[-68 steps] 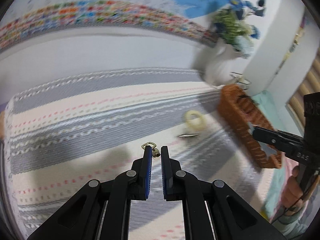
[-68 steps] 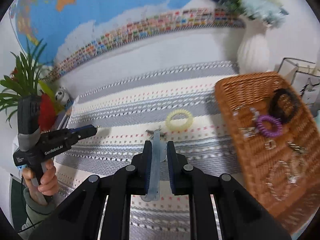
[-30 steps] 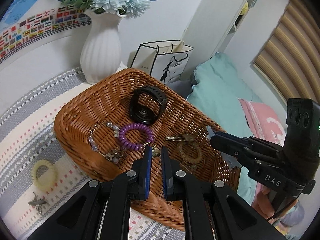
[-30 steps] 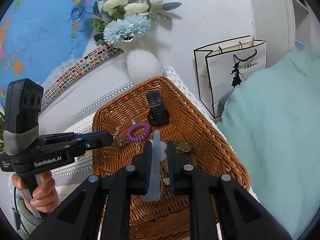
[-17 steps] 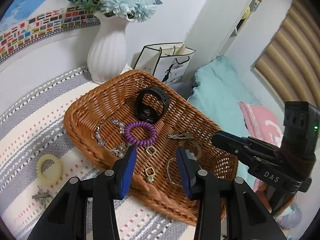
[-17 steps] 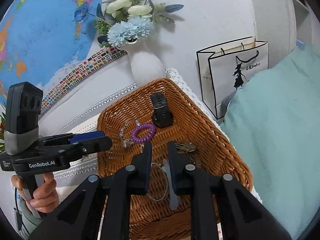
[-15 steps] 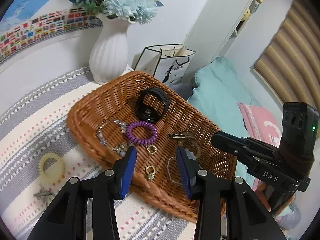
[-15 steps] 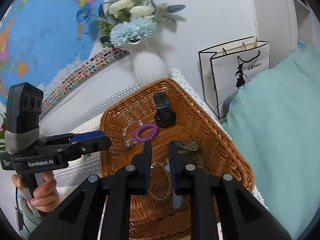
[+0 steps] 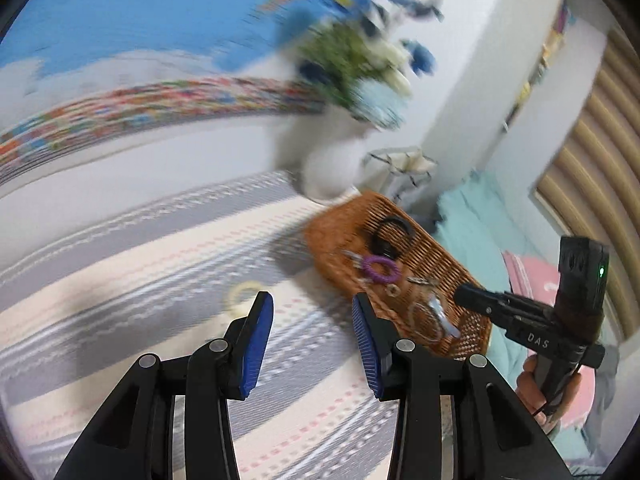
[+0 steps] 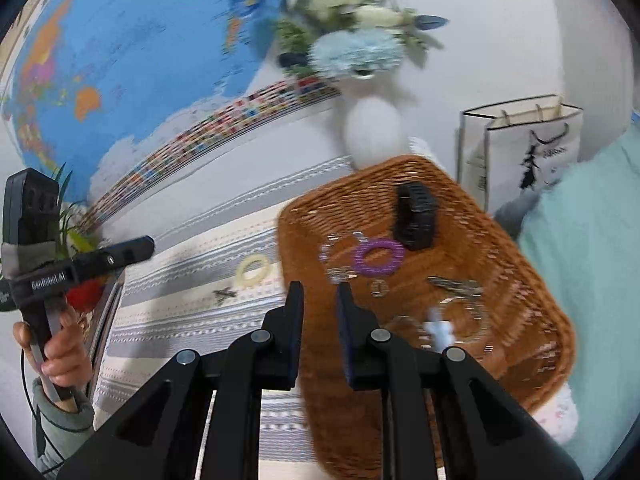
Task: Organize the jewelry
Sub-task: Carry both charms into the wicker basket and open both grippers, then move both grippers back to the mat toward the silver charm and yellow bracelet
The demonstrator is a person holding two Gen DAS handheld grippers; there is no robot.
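You face a white wall (image 10: 500, 40) carrying a large blue world map (image 10: 132, 60) edged with a band of small flags (image 10: 224, 120), and in front of it a white vase of blue and white flowers (image 10: 372, 132) stands on a cloth with grey and cream stripes (image 9: 140, 248). To your right a white paper bag with black trim (image 10: 532, 148) stands against the wall beside teal bedding (image 10: 592, 240) and a pink cushion (image 9: 532, 276). A tan slatted blind (image 9: 592, 184) covers the far right, a green plant (image 10: 76, 220) stands far left, and the light is even.
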